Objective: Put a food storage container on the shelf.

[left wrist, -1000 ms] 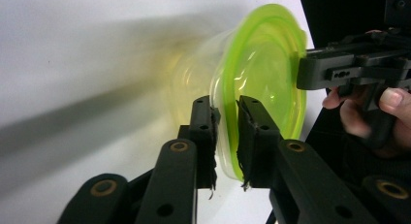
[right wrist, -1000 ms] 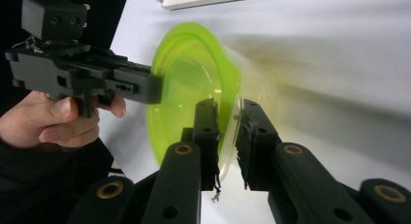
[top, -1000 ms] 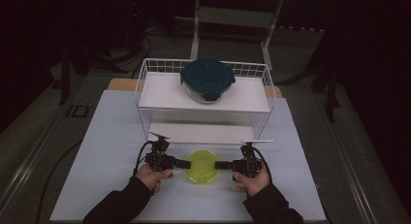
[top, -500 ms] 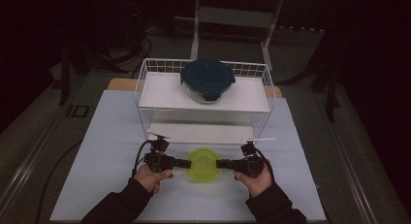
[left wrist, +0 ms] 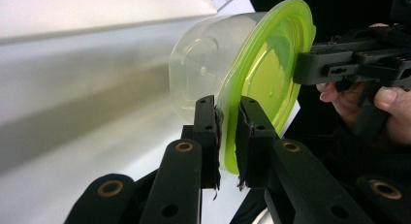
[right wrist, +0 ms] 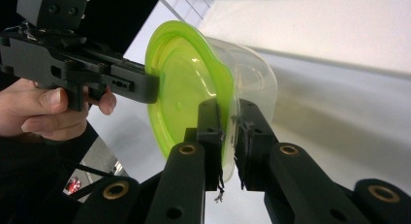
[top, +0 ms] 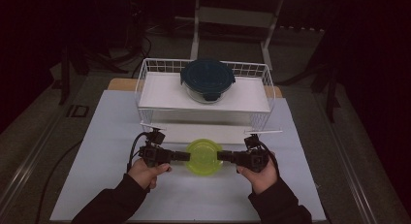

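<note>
A clear round plastic container with a lime-green lid hangs above the white table between both grippers. My left gripper is shut on the lid's left rim; in the left gripper view its pads pinch the green lid edge. My right gripper is shut on the right rim; in the right gripper view the green lid edge sits between the jaws of my right gripper. The container is level, with the clear tub below the lid. Each gripper view shows the other gripper clamped on the far rim.
A white wire rack stands behind the container, with a shelf board carrying a glass bowl with a dark teal lid. The white tabletop spreads to both sides and in front. Dark floor surrounds the table.
Both grippers have risen together, lifting the green-lidded container off the table. The rack and the teal-lidded bowl have not moved.
</note>
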A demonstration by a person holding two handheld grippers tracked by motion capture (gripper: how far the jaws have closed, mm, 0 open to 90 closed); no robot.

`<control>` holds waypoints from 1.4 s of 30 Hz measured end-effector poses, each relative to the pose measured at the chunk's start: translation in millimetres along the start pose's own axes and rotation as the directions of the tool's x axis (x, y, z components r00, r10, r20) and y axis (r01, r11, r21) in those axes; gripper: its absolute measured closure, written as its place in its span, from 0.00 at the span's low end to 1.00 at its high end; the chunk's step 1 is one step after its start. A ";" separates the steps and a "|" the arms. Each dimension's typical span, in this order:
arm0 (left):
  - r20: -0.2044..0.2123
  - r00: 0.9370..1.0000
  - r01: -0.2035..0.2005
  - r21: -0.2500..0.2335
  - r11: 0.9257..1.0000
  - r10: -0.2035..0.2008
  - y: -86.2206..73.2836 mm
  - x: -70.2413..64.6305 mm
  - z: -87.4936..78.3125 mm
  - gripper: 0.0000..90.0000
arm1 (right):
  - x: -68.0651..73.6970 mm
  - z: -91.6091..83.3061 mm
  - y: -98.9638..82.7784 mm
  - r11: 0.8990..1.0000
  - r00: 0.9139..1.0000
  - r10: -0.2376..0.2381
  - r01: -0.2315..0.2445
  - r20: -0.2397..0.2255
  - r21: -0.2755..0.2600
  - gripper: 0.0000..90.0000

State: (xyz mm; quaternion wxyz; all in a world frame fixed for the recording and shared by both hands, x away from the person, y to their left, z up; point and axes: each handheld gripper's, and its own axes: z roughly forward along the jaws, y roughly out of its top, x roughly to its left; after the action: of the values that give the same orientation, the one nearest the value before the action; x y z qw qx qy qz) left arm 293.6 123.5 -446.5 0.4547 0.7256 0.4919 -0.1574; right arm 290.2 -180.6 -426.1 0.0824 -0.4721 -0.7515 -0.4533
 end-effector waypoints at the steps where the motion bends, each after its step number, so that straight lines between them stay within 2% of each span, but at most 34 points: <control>1: -0.002 1.000 -0.007 -0.009 1.000 0.007 3.4 -4.0 -4.6 0.89 | 1.8 -1.4 2.0 1.000 1.000 -0.003 0.003 -0.002 -0.005 0.91; 17: -0.006 0.999 -0.044 -0.069 0.997 0.044 33.4 -35.2 -39.7 0.89 | 32.4 -26.0 37.2 0.995 0.998 -0.064 0.064 -0.005 -0.076 0.91; 25: 0.007 0.998 -0.054 -0.094 0.994 0.055 49.8 -44.6 -54.3 0.89 | 47.6 -37.1 54.9 0.989 0.996 -0.091 0.091 0.006 -0.119 0.91; 42: -0.015 0.995 -0.096 -0.140 0.986 0.095 85.3 -76.1 -82.7 0.89 | 70.5 -60.6 94.0 0.974 0.990 -0.137 0.137 0.011 -0.180 0.91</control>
State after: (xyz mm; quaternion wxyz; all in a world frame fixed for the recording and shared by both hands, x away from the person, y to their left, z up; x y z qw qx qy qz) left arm 313.1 138.6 -307.5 0.5097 0.7152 0.4682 -0.0975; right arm 307.4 -168.4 -295.5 0.0082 -0.4245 -0.7381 -0.5244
